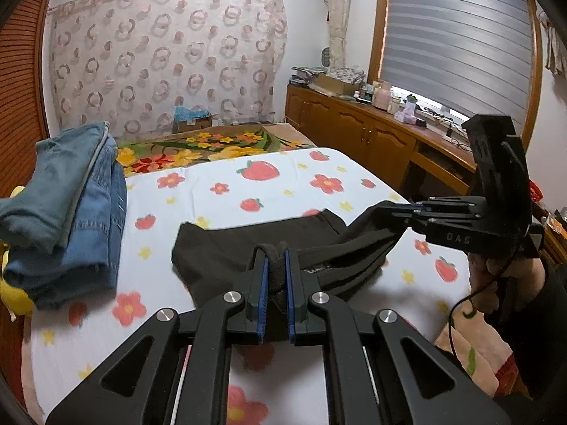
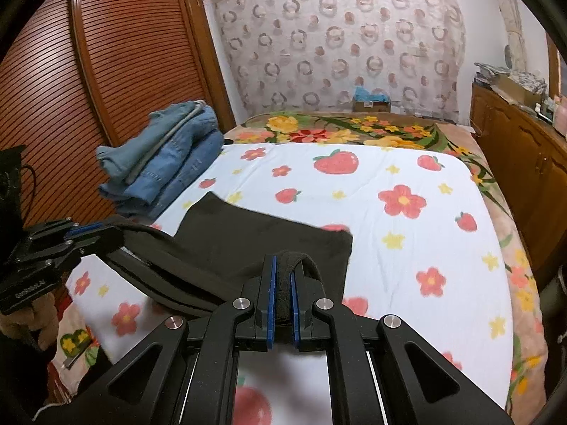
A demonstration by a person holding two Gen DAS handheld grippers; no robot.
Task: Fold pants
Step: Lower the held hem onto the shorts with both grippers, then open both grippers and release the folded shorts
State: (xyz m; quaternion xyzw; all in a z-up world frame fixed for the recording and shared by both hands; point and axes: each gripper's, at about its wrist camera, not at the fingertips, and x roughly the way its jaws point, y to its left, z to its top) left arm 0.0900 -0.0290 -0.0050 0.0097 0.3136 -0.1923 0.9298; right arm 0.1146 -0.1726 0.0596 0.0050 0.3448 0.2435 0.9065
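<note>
The pants (image 2: 269, 237) are spread on the bed (image 2: 443, 248); folded jeans (image 2: 170, 163) are stacked to their left.

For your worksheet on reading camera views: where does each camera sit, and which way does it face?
Left wrist: on the left gripper, facing up the bed; shows its fingers clamping the pants, plus the right gripper and hand.
Right wrist: on the right gripper, facing likewise; the left gripper shows at left.
Shared: pants, bed, jeans.
</note>
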